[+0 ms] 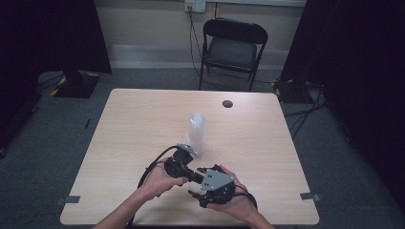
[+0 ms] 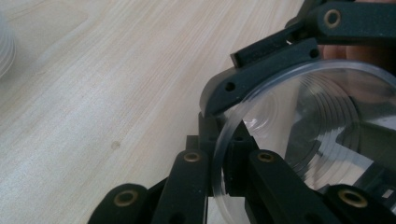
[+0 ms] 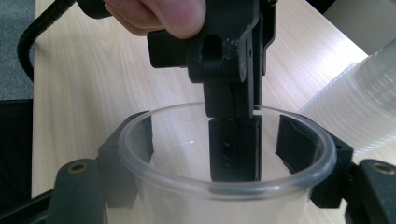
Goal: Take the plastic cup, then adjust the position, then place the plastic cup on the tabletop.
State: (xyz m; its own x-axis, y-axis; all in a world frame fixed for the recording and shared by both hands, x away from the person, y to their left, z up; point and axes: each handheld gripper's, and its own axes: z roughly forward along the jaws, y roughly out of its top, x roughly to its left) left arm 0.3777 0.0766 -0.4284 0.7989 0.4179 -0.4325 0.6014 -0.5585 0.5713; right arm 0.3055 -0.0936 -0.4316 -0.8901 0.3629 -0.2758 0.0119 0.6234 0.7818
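Claws grip one clear cup (image 3: 224,186): left (image 2: 219,182) pinches rim, right (image 3: 224,149) clasps walls.

Left tool (image 1: 191,175): matte black body, flat linked jaw bars with brass-ringed pivot holes, small grey plate on top, ribbed black cable (image 1: 152,168) looping from its rear. Right tool (image 1: 203,192): matte black, grey three-cornered plate with small dark holes on top, brass-ringed pivots at the jaw bases, square black pads (image 3: 294,142) with a fine textured face. Forearms bare, no sleeves in view.
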